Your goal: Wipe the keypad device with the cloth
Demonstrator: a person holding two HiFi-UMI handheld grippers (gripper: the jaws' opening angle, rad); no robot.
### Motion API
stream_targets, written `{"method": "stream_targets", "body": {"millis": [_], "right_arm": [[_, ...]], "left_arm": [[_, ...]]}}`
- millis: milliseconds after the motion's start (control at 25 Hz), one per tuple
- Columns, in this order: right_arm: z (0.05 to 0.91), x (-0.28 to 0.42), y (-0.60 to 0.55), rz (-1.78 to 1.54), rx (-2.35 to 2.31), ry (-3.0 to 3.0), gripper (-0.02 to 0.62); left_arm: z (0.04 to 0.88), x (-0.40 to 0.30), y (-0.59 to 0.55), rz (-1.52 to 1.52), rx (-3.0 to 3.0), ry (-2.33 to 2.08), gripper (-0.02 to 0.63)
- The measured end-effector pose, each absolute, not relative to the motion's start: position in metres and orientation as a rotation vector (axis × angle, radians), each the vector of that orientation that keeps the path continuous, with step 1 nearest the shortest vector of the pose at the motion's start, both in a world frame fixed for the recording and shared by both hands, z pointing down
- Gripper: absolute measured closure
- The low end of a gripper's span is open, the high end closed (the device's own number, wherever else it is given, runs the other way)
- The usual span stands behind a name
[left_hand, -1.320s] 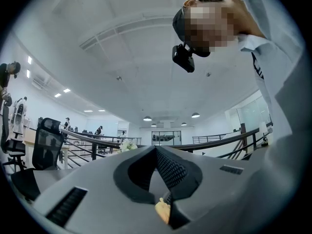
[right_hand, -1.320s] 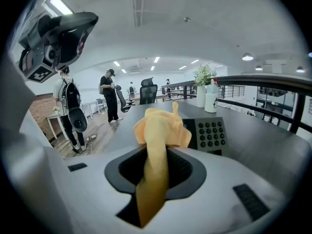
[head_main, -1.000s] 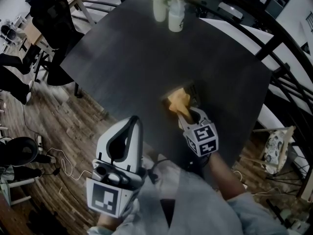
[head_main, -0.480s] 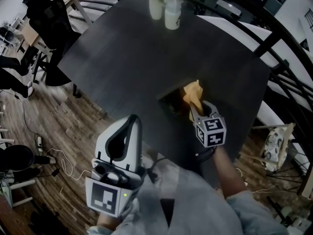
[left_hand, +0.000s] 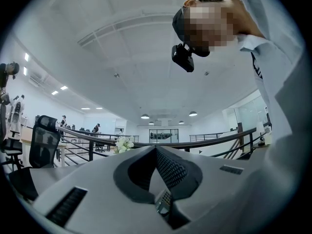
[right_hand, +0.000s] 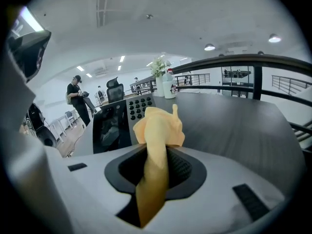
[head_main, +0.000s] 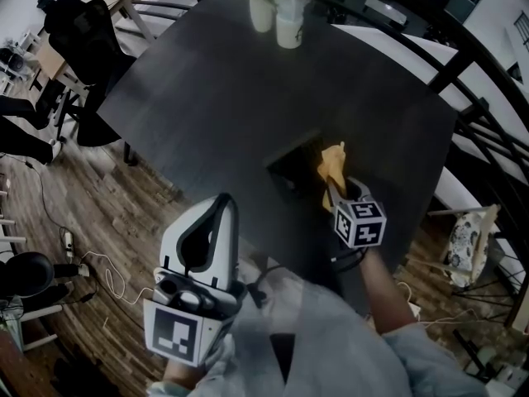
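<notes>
The keypad device (head_main: 296, 168) (right_hand: 118, 121), black with a dark screen and round number keys, lies on the dark table (head_main: 223, 81). My right gripper (head_main: 335, 186) (right_hand: 157, 152) is shut on an orange-yellow cloth (head_main: 332, 163) (right_hand: 157, 130), whose bunched end sticks up past the jaws, just right of the device and above the table. My left gripper (head_main: 216, 207) (left_hand: 157, 155) is held off the table's near edge, close to the person's body, jaws shut with nothing between them, pointing up toward the room.
A white vase of flowers (head_main: 261, 7) and a white bottle (head_main: 288, 25) stand at the table's far edge. Black railing (head_main: 463, 64) runs along the right. An office chair (head_main: 83, 31) stands at the left on the wooden floor, with cables nearby.
My right gripper has carried the cloth rightward, from over the device to beside its right edge, uncovering the device. The left gripper has stayed put.
</notes>
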State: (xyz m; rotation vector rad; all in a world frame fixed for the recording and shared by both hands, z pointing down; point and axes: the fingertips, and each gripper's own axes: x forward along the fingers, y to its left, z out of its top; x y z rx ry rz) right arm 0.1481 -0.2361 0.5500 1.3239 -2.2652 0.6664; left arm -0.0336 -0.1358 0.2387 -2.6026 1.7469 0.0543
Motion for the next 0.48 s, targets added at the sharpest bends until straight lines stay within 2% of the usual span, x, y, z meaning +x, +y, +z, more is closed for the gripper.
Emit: {"method": "stream_targets", "body": {"millis": [480], "right_arm": [[0.553,0.103,-0.203,0.696,1.185,-2.324,0.495]], "left_arm": [[0.243,-0.034,-0.136,0.06,-2.619,1.741,0.592]]}}
